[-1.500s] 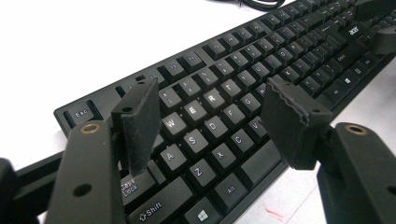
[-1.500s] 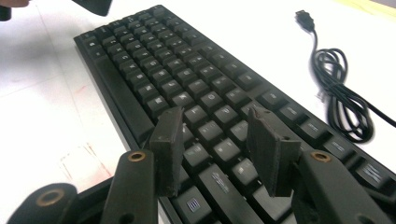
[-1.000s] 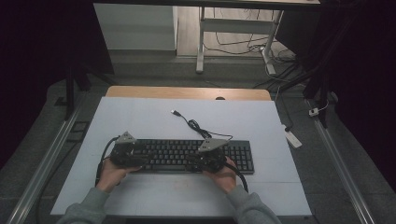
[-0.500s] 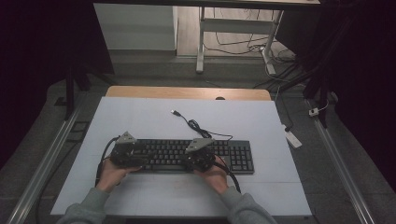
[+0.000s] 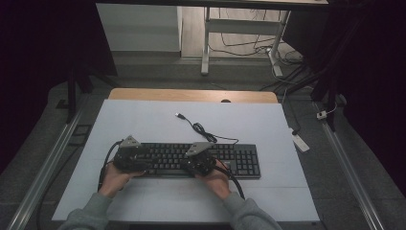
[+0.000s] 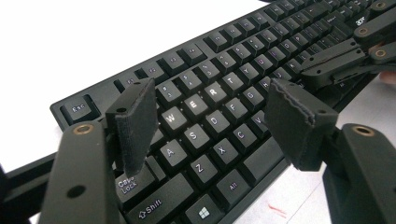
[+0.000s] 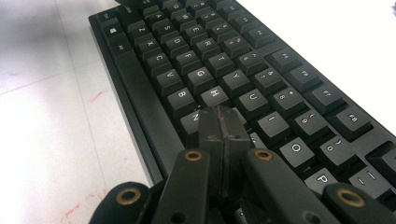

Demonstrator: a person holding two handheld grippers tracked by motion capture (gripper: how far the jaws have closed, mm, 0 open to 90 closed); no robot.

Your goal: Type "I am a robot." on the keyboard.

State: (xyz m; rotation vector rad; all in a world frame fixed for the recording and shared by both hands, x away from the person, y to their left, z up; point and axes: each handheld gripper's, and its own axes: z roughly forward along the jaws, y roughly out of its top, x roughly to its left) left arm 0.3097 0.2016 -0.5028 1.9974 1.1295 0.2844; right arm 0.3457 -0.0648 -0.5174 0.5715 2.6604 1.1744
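High view: I'm holding the left hand-held gripper (image 5: 128,158) wide open and empty over the black plastic keyboard (image 5: 239,160), lying flat on the matte white tabletop (image 5: 143,120); the right hand-held gripper (image 5: 201,164), pinched shut on nothing, is hovering at the mid keys, where its blunt tip risks striking two square keycaps.

We list: a white table (image 5: 143,124), its far edge a bare wood strip (image 5: 191,95). Grey floor (image 5: 354,182) round it, metal rails (image 5: 43,163) along both side edges. Beyond the far edge, a pale cabinet (image 5: 139,26), a white stand (image 5: 207,40), loose cables (image 5: 249,45). A power strip (image 5: 299,142) off the right edge. Dim light, dark corners.
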